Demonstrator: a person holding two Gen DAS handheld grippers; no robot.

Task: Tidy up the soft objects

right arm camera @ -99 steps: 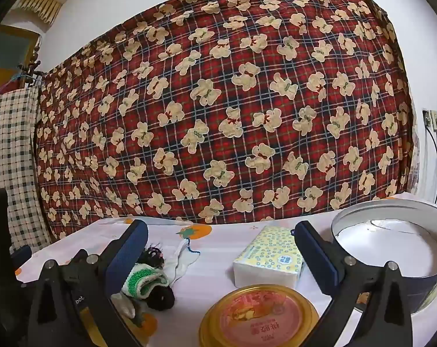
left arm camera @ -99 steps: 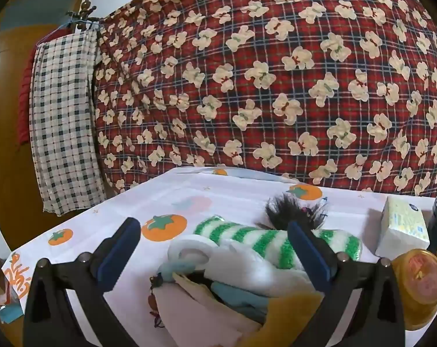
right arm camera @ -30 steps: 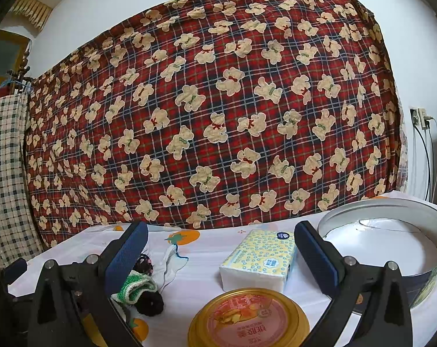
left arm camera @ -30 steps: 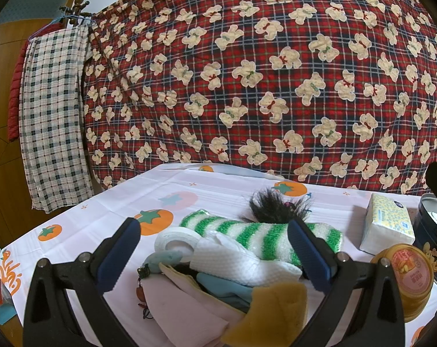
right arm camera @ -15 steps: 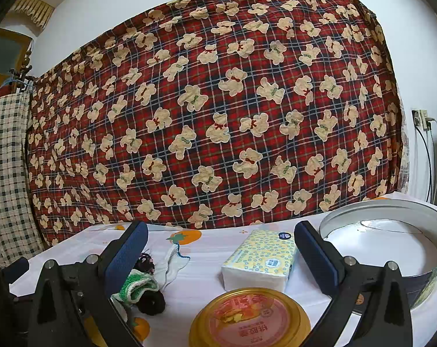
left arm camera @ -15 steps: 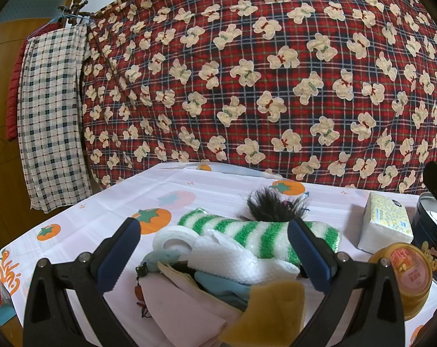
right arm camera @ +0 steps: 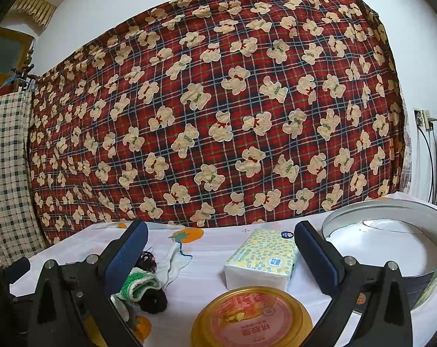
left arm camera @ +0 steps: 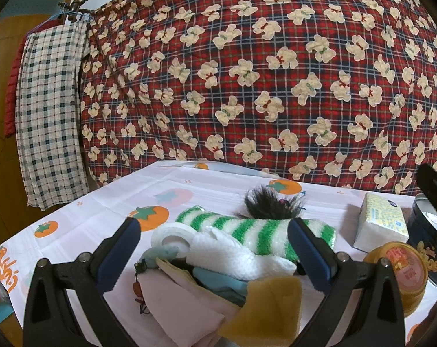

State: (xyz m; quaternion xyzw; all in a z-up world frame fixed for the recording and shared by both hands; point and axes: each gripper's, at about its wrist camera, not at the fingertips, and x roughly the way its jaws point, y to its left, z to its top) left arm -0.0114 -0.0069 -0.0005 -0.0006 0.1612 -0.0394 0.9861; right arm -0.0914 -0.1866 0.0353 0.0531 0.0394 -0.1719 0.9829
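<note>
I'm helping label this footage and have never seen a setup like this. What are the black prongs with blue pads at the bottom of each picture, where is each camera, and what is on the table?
The prongs are handheld two-finger grippers; a person carries one in each hand. Each has a wide-angle camera looking forward along its fingers.

The left gripper hangs open over a pile of soft things: a green-and-white striped cloth, a white cloth, a white tape roll, a pink cloth and a yellow sponge.

The right gripper is open too, facing a tissue pack, a round yellow lid and an open round tin.

Everything lies on a white tablecloth with orange fruit prints. Neither gripper holds anything.
</note>
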